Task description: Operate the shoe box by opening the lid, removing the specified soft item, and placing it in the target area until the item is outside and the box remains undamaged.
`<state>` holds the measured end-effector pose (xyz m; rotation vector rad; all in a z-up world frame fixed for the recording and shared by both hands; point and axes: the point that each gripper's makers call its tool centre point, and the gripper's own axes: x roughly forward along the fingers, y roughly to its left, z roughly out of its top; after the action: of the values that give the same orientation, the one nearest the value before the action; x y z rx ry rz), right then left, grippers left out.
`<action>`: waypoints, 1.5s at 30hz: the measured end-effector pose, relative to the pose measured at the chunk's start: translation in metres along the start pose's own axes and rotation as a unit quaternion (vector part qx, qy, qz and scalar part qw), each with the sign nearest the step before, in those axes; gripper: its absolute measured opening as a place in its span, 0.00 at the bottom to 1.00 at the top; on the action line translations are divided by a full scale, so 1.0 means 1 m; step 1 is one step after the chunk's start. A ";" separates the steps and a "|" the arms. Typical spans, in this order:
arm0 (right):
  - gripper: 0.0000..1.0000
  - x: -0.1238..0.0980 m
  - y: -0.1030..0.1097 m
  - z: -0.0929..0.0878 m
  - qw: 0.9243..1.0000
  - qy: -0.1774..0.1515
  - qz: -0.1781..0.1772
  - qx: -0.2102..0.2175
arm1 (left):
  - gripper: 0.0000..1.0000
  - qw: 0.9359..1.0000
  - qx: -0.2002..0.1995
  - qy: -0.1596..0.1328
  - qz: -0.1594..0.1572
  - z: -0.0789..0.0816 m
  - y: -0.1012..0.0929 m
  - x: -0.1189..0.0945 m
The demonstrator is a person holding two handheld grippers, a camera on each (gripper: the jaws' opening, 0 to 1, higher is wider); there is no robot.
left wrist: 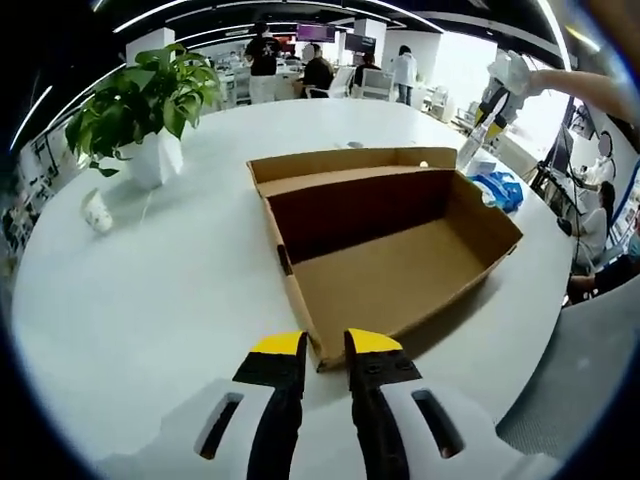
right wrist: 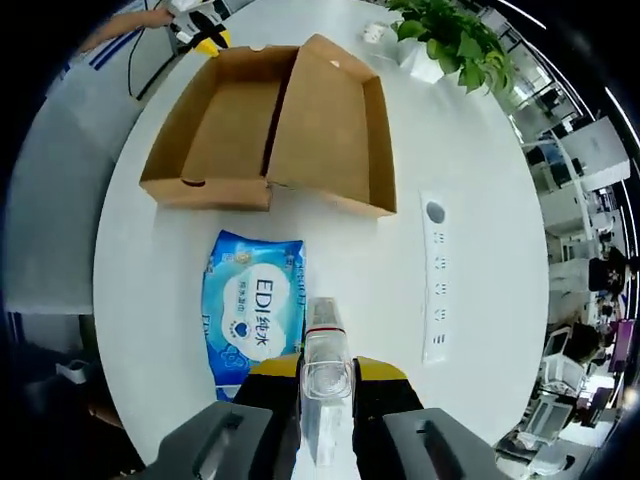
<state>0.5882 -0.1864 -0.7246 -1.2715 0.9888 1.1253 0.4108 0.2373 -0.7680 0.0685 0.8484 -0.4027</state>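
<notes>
The brown cardboard shoe box [left wrist: 400,270] stands open and empty on the white table, its lid [left wrist: 350,165] folded back at the far side. My left gripper [left wrist: 325,350] is at the box's near corner, with its yellow-tipped jaws close on either side of the cardboard. The box [right wrist: 215,130] and lid [right wrist: 330,130] also lie ahead in the right gripper view. A soft blue wipes packet [right wrist: 255,310] lies flat on the table outside the box, just left of my right gripper [right wrist: 325,375]. That gripper is shut on a clear plastic bottle [right wrist: 324,385]. The packet [left wrist: 500,188] lies beyond the box's right end.
A potted green plant [left wrist: 150,100] in a white pot stands at the table's far left, with a small white cup [left wrist: 97,212] beside it. A white power strip [right wrist: 435,275] lies right of the box. People sit at desks in the background [left wrist: 320,70].
</notes>
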 end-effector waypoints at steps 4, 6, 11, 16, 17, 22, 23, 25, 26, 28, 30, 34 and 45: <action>0.14 0.010 -0.002 -0.002 1.000 0.015 0.004 -0.009 | 0.14 1.000 -0.005 0.001 0.002 0.000 0.002 0.002; 0.14 0.015 -0.003 -0.002 1.000 0.021 0.004 -0.017 | 0.13 1.000 -0.006 0.003 0.004 -0.001 0.004 0.003; 0.14 0.025 -0.002 0.000 0.999 0.033 0.011 -0.025 | 0.11 1.000 -0.011 0.005 0.009 -0.002 0.007 0.006; 0.15 0.035 0.002 -0.001 0.998 0.051 0.020 -0.036 | 0.11 1.000 -0.011 0.006 0.010 -0.002 0.007 0.007; 0.15 0.036 0.002 -0.001 0.998 0.052 0.020 -0.034 | 0.11 1.000 -0.011 0.006 0.010 -0.002 0.007 0.008; 0.15 0.034 0.001 0.000 0.998 0.062 0.026 -0.007 | 0.11 1.000 -0.013 0.005 0.009 -0.002 0.007 0.008; 0.15 0.034 0.001 0.000 0.998 0.062 0.030 -0.011 | 0.11 1.000 -0.013 0.005 0.009 -0.002 0.006 0.008; 0.15 0.036 -0.002 0.001 0.997 0.063 0.029 -0.015 | 0.11 1.000 -0.013 0.005 0.010 -0.002 0.007 0.009; 0.15 0.036 -0.002 0.001 0.997 0.063 0.030 -0.014 | 0.11 1.000 -0.013 0.006 0.010 -0.002 0.007 0.009; 0.16 0.036 -0.003 0.003 0.998 0.061 0.034 -0.009 | 0.11 1.000 -0.013 0.006 0.010 -0.002 0.008 0.009; 0.16 0.036 -0.004 0.005 0.998 0.059 0.036 -0.003 | 0.11 1.000 -0.014 0.006 0.011 -0.002 0.008 0.010; 0.16 0.037 -0.004 0.005 0.997 0.061 0.037 0.000 | 0.11 1.000 -0.017 0.006 0.011 -0.002 0.008 0.010; 0.18 0.033 -0.008 0.003 0.997 0.053 0.031 0.042 | 0.10 1.000 -0.021 0.006 0.011 -0.002 0.008 0.010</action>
<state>0.6023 -0.1805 -0.7547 -1.2498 1.1517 1.0606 0.4189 0.2423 -0.7773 0.0427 0.8675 -0.3639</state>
